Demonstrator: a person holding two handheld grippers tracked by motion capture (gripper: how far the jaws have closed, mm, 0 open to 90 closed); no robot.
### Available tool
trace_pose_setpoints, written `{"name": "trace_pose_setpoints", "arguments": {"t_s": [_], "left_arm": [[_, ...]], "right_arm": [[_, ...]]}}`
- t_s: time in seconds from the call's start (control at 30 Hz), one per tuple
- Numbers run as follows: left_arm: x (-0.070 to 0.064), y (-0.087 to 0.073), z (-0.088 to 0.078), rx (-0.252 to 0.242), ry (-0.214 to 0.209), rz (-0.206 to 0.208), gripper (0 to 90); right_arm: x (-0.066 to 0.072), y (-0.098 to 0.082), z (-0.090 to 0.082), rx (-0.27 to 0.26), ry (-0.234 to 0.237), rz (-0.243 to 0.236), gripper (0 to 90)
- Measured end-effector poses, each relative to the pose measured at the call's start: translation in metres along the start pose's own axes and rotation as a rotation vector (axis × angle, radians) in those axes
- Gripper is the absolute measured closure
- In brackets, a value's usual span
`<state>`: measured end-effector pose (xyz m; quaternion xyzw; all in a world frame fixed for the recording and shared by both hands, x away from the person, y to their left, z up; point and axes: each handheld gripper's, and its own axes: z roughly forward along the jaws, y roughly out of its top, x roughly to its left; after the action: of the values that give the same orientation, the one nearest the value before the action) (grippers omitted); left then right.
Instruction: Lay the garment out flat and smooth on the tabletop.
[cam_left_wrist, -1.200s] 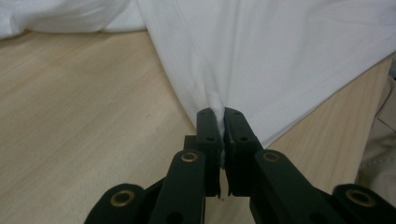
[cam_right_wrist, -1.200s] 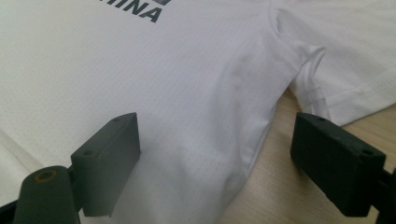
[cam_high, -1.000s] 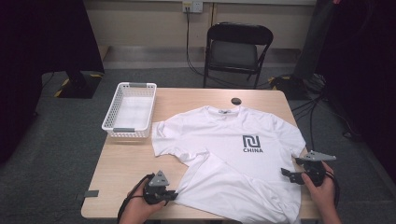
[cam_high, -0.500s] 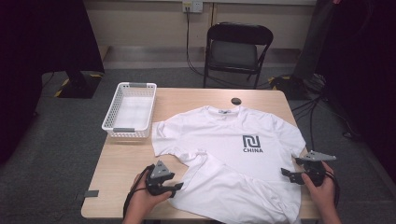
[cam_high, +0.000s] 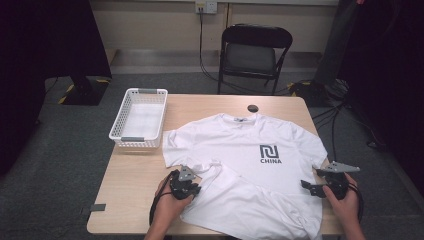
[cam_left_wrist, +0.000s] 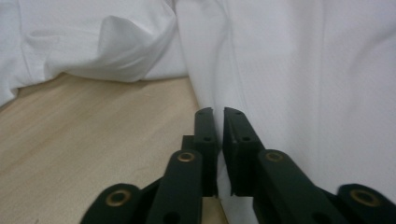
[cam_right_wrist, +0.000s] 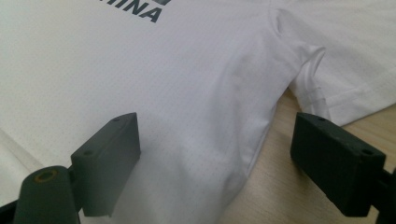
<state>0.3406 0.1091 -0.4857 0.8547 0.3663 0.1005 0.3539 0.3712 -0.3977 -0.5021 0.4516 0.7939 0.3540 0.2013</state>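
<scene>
A white T-shirt (cam_high: 250, 165) with a dark "CHINA" print lies face up on the wooden table (cam_high: 135, 170). At the shirt's left side edge, my left gripper (cam_high: 195, 189) has just been closing. In the left gripper view its jaws (cam_left_wrist: 219, 114) stand nearly together with the thin edge of the T-shirt (cam_left_wrist: 303, 93) pinched between them. My right gripper (cam_high: 307, 186) rests at the shirt's right side, below the sleeve. Its jaws (cam_right_wrist: 219, 135) stand wide open over the fabric (cam_right_wrist: 187, 84) and hold nothing.
A white mesh basket (cam_high: 140, 117) stands at the table's left rear. A small black round object (cam_high: 253, 108) lies near the far edge, above the collar. Beyond the table a black folding chair (cam_high: 255, 50) stands, with cables on the floor at the right.
My left hand has moved away from the front edge and to the right, onto the shirt's left side. The fabric there is more bunched. The right hand has kept still.
</scene>
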Motion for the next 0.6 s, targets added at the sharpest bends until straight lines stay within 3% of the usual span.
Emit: {"name": "trace_pose_setpoints", "arguments": {"t_s": [0.07,0.4,0.6], "left_arm": [[-0.001,-0.003,-0.003,0.008,-0.009,0.002,89.9],[-0.009,-0.020,-0.024,0.021,-0.076,0.009,90.0],[-0.013,-0.032,-0.033,0.033,-0.087,0.002,90.0]], "right_arm": [[0.000,0.000,0.000,0.000,0.000,0.001,14.7],[0.000,0.000,0.000,0.000,0.000,0.001,14.7],[0.000,0.000,0.000,0.000,0.000,0.001,14.7]]}}
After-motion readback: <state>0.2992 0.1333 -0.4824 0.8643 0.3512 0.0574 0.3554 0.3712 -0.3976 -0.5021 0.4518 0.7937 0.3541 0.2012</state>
